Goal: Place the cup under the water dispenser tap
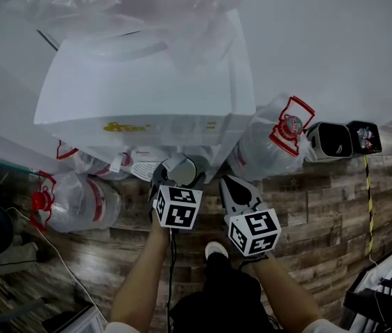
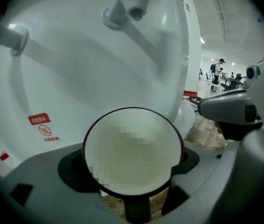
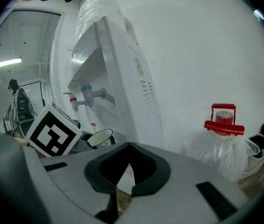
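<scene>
Right gripper (image 3: 126, 167): jaws pressed together, nothing between them, hanging beside the left one. Left gripper (image 2: 132, 164): jaws pinch the cup (image 2: 131, 143) from both sides, below its dark rim. The cup is off the floor, in the dispenser (image 1: 147, 89) recess, under the tap (image 2: 132, 6) but seemingly a bit short of it. Looks stiff, light, smooth-walled, so probably slippery and chippable; a side grip on the body suits it. Water bottle (image 3: 223, 143) stands beyond, by the dispenser's right side.
</scene>
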`<state>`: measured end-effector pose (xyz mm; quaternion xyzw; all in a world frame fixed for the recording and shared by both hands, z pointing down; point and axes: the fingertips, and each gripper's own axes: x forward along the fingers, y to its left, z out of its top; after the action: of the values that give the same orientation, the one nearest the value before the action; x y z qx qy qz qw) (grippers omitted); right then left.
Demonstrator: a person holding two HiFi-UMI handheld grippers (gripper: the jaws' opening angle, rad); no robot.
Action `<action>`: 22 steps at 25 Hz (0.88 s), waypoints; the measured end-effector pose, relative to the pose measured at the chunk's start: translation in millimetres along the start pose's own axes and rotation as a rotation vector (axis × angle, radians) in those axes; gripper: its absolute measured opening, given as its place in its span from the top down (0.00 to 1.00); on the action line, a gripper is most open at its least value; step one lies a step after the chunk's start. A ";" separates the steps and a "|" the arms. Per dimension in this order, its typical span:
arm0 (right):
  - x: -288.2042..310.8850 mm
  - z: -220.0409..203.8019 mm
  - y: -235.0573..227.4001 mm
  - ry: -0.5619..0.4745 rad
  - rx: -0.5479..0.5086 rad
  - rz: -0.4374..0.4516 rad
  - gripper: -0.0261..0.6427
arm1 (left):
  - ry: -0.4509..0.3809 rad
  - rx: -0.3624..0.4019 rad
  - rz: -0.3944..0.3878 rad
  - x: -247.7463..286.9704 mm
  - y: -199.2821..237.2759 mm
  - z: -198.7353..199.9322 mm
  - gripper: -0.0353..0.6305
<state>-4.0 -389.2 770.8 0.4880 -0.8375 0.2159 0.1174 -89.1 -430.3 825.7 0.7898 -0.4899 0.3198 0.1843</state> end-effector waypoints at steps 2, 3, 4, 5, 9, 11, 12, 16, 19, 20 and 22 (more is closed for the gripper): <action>0.6 0.1 -1.0 -0.001 -0.002 0.000 0.93 | 0.002 0.000 -0.001 1.8 0.6 1.4 0.26; 0.7 0.3 -1.5 -0.002 -0.003 -0.001 0.93 | 0.003 -0.001 0.002 2.1 0.5 1.8 0.26; 0.6 0.5 -2.1 -0.003 -0.002 -0.001 0.93 | 0.007 -0.001 0.006 2.2 0.3 1.7 0.26; 0.6 0.6 -2.4 -0.004 0.000 -0.002 0.93 | 0.013 -0.001 0.011 2.4 0.1 1.6 0.26; 0.3 1.1 -2.1 -0.008 0.006 -0.002 0.93 | 0.045 -0.009 0.045 4.7 1.0 2.2 0.26; 0.1 -0.2 -1.9 -0.008 0.007 -0.002 0.93 | 0.051 -0.014 0.062 5.6 1.9 1.8 0.26; -0.3 -1.0 -2.1 -0.007 0.007 -0.002 0.93 | 0.056 -0.014 0.068 6.0 2.2 1.4 0.26; -3.2 -4.7 -5.9 -0.003 0.014 -0.009 0.93 | 0.075 -0.009 0.073 6.5 0.9 1.0 0.26; -4.2 -7.5 -7.6 0.005 0.024 -0.011 0.93 | 0.080 -0.006 0.069 6.2 0.0 0.6 0.26; -4.3 -7.7 -7.4 0.006 0.025 -0.011 0.93 | 0.078 -0.007 0.068 6.2 -0.2 0.9 0.26; -4.8 -7.1 -6.4 0.007 0.024 -0.009 0.93 | 0.068 -0.013 0.068 5.7 -0.3 2.4 0.26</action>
<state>3.9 -384.9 776.6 0.4926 -0.8321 0.2273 0.1154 -86.2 -435.3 827.8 0.7601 -0.5121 0.3493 0.1950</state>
